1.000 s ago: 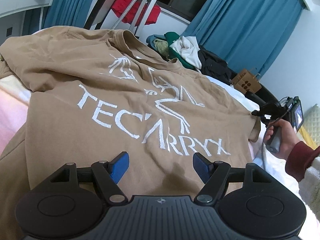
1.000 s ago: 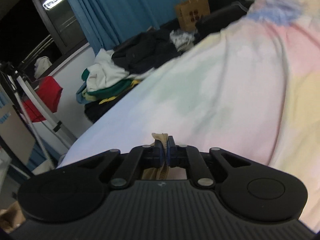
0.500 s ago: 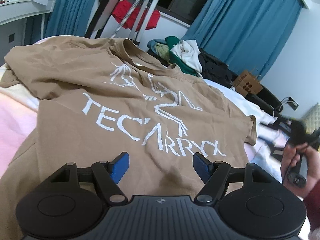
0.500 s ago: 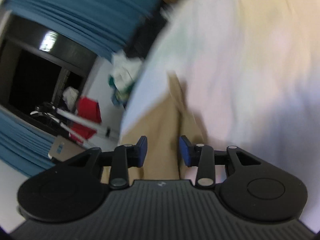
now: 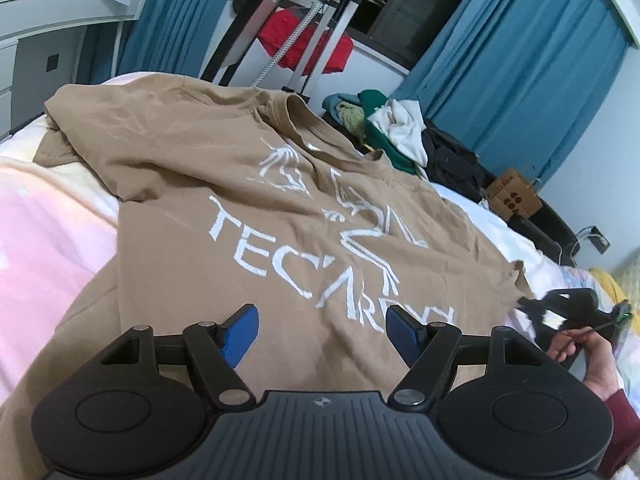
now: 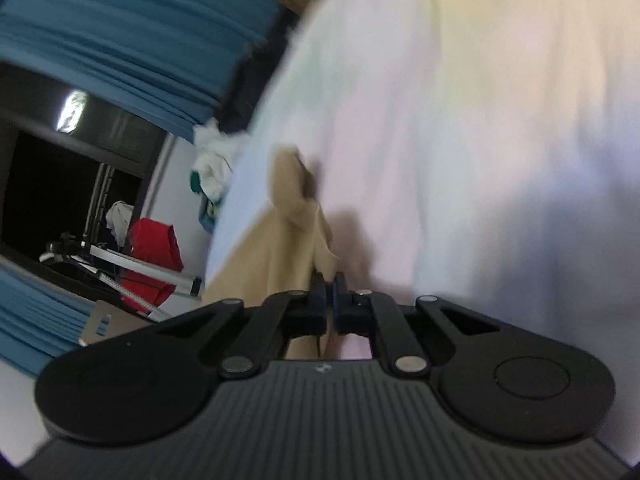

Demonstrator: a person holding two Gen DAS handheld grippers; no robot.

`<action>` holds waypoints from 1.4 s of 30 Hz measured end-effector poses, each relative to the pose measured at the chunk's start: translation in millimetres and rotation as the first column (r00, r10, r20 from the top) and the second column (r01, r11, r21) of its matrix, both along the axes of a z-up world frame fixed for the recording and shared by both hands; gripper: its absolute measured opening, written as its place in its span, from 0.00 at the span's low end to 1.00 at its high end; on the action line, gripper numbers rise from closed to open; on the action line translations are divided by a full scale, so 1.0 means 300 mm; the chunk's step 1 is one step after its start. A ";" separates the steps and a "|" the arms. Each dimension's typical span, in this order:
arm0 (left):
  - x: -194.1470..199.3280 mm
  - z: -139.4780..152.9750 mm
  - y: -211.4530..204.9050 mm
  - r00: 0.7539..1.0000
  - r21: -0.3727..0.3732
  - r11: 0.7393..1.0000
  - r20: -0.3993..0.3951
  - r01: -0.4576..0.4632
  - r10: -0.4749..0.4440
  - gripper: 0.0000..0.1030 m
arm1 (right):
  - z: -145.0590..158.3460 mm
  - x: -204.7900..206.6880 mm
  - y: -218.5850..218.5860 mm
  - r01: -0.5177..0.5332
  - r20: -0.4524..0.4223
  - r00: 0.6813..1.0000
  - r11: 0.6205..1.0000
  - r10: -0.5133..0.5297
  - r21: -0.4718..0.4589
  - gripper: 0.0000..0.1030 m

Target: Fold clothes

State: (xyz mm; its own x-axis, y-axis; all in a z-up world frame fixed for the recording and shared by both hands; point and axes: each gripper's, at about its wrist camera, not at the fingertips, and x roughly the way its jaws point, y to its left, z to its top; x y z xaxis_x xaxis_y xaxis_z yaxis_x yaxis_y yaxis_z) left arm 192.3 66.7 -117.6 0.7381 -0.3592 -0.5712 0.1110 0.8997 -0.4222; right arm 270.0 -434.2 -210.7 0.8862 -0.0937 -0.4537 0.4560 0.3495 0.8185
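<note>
Print: white "TEC'ARRYX" on tan shirt
Left gripper: wide open, empty
Right gripper: closed on shirt edge

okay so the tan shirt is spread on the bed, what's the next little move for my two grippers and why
Probably lift the right hand-held gripper, which looks shut on the tan T-shirt edge, and carry it inward over the print. The left hand-held gripper hovers open above the hem.

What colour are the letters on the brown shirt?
White, printed on the tan T-shirt. The letters show best in the left wrist view.
</note>
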 end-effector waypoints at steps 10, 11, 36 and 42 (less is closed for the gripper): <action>0.002 0.040 0.073 0.999 -0.017 0.999 0.018 -0.040 0.041 0.70 | -0.048 -0.026 -0.058 0.036 -0.089 0.995 0.999 -0.037 -0.008 0.06; 0.006 0.047 0.091 0.998 -0.027 0.998 0.019 -0.055 0.055 0.70 | -0.043 -0.027 -0.053 0.020 -0.092 0.996 1.000 -0.020 -0.004 0.07; 0.206 -0.194 0.778 0.775 -0.547 0.559 -0.335 -0.623 0.537 0.04 | 0.074 -0.199 0.301 -0.275 -0.191 0.946 0.960 0.261 -0.051 0.09; 0.142 -0.028 0.781 0.818 -0.554 0.615 -0.257 -0.561 0.515 0.03 | 0.040 -0.184 0.313 -0.288 -0.201 0.940 0.957 0.275 -0.041 0.09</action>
State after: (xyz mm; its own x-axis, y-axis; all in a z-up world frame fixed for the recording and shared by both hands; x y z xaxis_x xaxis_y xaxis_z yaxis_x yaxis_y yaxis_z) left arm 235.0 300.9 -126.0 0.8778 -0.1823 -0.4430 -0.3603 0.3581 -0.8614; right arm 214.8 -340.4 -198.8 0.7779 0.1102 -0.6187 0.4764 0.5386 0.6950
